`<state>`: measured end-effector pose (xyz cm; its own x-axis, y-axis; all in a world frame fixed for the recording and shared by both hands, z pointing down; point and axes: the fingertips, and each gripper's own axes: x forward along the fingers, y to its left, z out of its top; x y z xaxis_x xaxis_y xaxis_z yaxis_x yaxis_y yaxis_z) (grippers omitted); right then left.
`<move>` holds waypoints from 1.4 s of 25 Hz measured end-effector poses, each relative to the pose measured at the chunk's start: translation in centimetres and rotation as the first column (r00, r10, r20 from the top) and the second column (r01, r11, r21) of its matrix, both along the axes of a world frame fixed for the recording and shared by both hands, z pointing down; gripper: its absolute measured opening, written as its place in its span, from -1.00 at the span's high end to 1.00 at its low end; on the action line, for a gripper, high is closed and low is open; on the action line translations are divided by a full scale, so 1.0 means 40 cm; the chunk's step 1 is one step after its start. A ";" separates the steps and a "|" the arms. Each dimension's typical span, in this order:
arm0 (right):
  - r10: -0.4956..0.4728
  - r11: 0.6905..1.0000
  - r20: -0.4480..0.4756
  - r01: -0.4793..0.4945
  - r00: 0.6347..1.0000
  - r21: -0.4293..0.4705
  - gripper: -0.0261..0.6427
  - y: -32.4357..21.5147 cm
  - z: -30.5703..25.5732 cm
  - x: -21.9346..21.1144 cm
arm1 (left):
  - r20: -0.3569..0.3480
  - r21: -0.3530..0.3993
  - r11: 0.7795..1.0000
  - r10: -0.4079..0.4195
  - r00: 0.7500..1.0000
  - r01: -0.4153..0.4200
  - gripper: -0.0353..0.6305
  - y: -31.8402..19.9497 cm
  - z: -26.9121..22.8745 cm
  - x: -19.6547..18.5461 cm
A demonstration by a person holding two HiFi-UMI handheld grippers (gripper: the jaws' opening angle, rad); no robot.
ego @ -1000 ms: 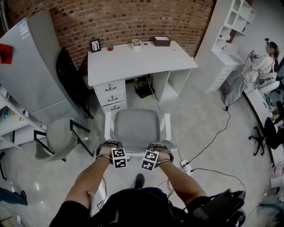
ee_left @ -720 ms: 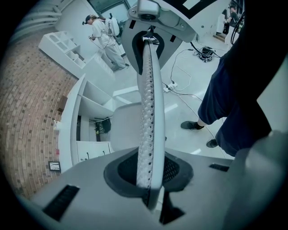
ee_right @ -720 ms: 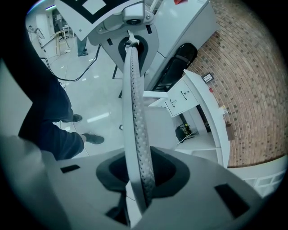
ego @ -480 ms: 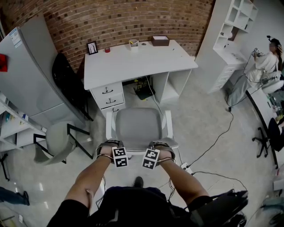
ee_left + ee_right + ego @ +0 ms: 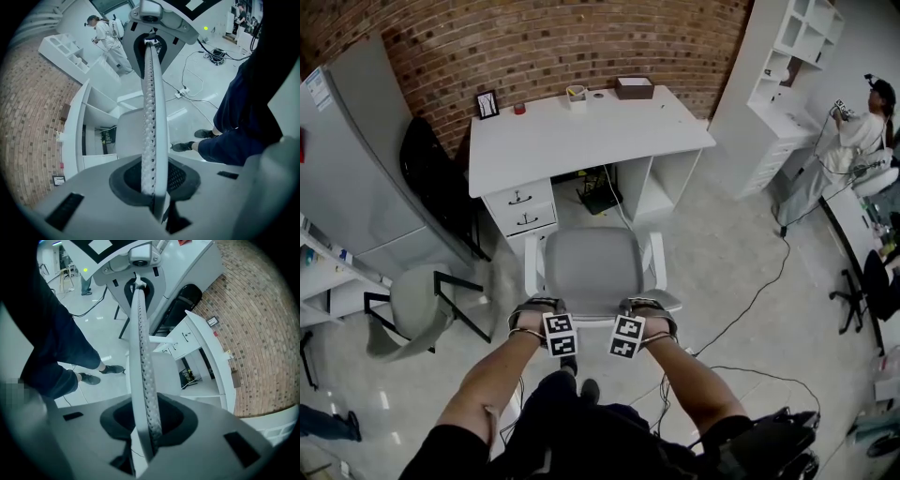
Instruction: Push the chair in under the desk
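- The grey padded chair with a white frame and armrests (image 5: pixel 592 267) is shown on the near side of the white rectangular desk (image 5: pixel 581 136). Its seat is turned toward the desk and nothing of it is yet under the top.
- The top rim of the backrest (image 5: pixel 149 117) is grasped by both tongs. The jaws of the left gripper (image 5: pixel 534 314) are closing on the rim, which is already pressed between them. The right gripper (image 5: pixel 649 312) is clenched on the same rim, to the right.
- Hazard 1: the left armrest (image 5: pixel 531 267) is lined up close to the stack of three white drawers (image 5: pixel 523 208). A straight push may drive it against the drawer fronts.
- Hazard 2: the knee space is occupied by a dark object (image 5: pixel 602 195), not identifiable, and a thin cable (image 5: pixel 621 211) is led out of it across the floor. The chair's base may be snagged or stopped by either.
- Hazard 3: only a thin rim is held, so the chair may be swivelled or the hold lost if the two sides are pushed unevenly.
- Containers: the drawers are shut and their contents hidden. The open white cubby (image 5: pixel 654 183) on the desk's right appears empty. At the far edge of the desktop, a small cup (image 5: pixel 575 94) holds something yellowish, and a brown box (image 5: pixel 635 87) is seen closed.
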<state>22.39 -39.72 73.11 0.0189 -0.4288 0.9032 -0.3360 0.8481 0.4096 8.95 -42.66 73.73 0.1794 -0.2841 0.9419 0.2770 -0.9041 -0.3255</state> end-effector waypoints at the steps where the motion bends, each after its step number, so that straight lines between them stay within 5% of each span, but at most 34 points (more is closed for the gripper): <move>1: 0.001 1.000 -0.004 -0.001 1.000 0.004 0.65 -0.013 -0.001 0.011 | -0.004 0.003 1.000 0.005 1.000 -0.005 0.76 -0.012 -0.001 0.011; 13: 0.022 1.000 -0.046 -0.023 0.999 -0.006 0.62 -0.092 0.006 0.156 | 0.027 -0.074 0.997 0.002 1.000 0.000 0.81 -0.068 0.010 0.141; 17: 0.028 0.999 -0.081 -0.030 0.996 -0.022 0.61 -0.118 0.011 0.220 | -0.036 -0.134 0.991 -0.026 0.999 0.021 0.81 -0.075 0.006 0.201; 22: 0.048 0.997 -0.100 -0.053 0.994 -0.054 0.64 -0.142 0.012 0.274 | -0.085 -0.130 0.991 0.034 0.996 -0.045 0.82 -0.110 0.007 0.257; 35: 0.053 0.993 -0.117 -0.064 0.992 -0.094 0.58 -0.260 0.025 0.379 | -0.070 -0.200 0.979 -0.050 0.996 0.035 0.86 -0.197 0.013 0.348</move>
<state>37.55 -50.12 74.09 0.1471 -0.3337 0.9311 -0.3419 0.8662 0.3644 22.87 -50.53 74.26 0.2430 -0.1023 0.9646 0.2185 -0.9631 -0.1572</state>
